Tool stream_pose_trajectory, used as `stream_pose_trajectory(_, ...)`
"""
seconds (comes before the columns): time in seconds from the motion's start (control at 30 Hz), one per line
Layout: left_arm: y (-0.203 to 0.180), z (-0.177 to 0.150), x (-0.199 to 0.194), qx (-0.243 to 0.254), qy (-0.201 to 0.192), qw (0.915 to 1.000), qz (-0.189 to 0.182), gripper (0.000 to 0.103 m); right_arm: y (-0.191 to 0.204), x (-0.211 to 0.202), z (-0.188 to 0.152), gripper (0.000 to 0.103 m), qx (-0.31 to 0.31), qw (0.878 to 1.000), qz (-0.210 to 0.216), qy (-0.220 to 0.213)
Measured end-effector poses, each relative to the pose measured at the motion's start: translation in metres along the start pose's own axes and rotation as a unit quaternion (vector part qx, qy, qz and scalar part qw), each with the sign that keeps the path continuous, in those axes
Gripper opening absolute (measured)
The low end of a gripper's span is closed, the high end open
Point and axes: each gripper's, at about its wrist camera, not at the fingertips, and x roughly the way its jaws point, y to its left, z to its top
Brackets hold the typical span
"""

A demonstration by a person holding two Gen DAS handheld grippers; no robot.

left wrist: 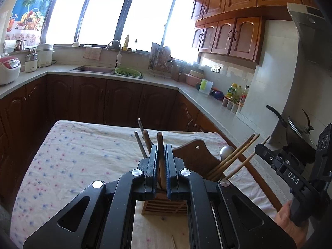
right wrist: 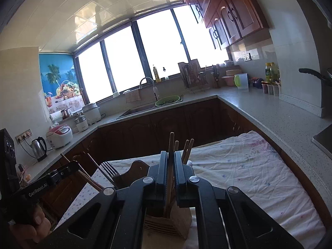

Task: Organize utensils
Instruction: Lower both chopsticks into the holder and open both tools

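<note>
My left gripper is shut on a brown wooden stick-like utensil handle that stands in a slatted wooden holder on the cloth-covered table. Two grey metal handles stand just left of it. My right gripper is shut on a wooden chopstick that reaches down into the same kind of slatted wooden holder, with several more chopsticks beside it. A dark wooden holder at the right carries chopsticks and a metal spoon; a fork shows in the right wrist view.
The table carries a white floral cloth. Kitchen counters wrap around behind, with a sink, green colander, rice cooker, kettle, bottles and a pot on the stove. The right gripper's body is at the right.
</note>
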Motion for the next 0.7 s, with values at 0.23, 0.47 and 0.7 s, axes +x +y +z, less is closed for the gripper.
stream_pose_trajectory(0.23,0.0000,-0.0066,0.0027,0.005,0.007,0.9999,0.006,0.006,0.0021,0.0047,-0.0062,0.006,-0.002,1.000,-0.003,0.012)
stream_pose_trajectory(0.47,-0.0010,-0.0058,0.0028,0.007,0.007,0.9999,0.008,0.006,0.0027,0.0047,-0.0051,0.006,-0.004,1.000,-0.004,0.013)
stream_pose_trajectory(0.7,-0.0005,-0.0043,0.0035,0.006,0.008,0.9999,0.008,0.006,0.0031,0.0050,-0.0062,0.006,-0.005,1.000,-0.006,0.013)
